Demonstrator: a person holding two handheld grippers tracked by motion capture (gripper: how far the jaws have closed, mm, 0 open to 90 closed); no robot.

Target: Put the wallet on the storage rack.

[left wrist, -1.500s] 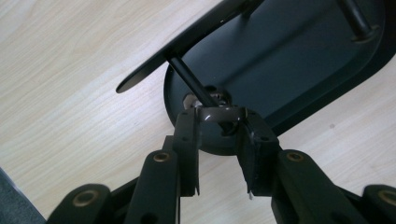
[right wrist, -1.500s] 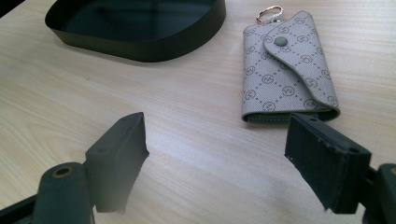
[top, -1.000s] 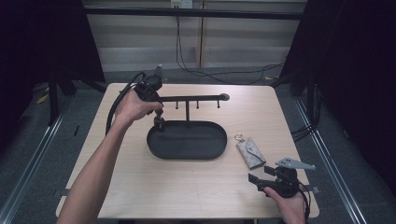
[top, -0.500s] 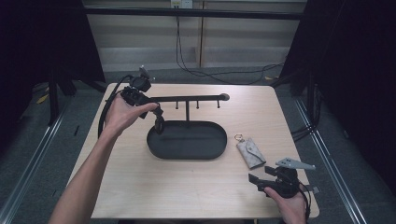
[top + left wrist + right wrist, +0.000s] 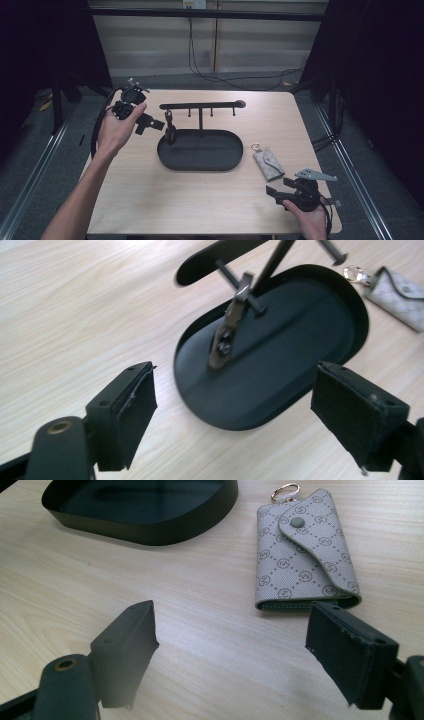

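Over on the left, your left gripper hangs just off the left end of the black oval tray, held up above the table, and its jaws have just been opening: they now stand wide with nothing between them, only bare wood and the tray's near rim beyond. Look along them in the left gripper view and there it is, the dark key holder, hanging by its metal clip from the leftmost peg of the T-shaped rack that rises out of the tray, its lower end dangling over the tray's left half (touching the floor or just clear of it, you cannot tell from here). In the high view the same piece sits just right of your left jaws, close but apart from them. Move right past the tray's right end and the pale patterned key pouch lies flat on the wood, its gold ring pointing back toward the tray. Right again, and nearer to you than the tray, your right gripper rests low over the table's near right corner, jaws spread wide and empty; in the right gripper view the pouch lies just beyond the right-hand pad, snap flap up, untouched.
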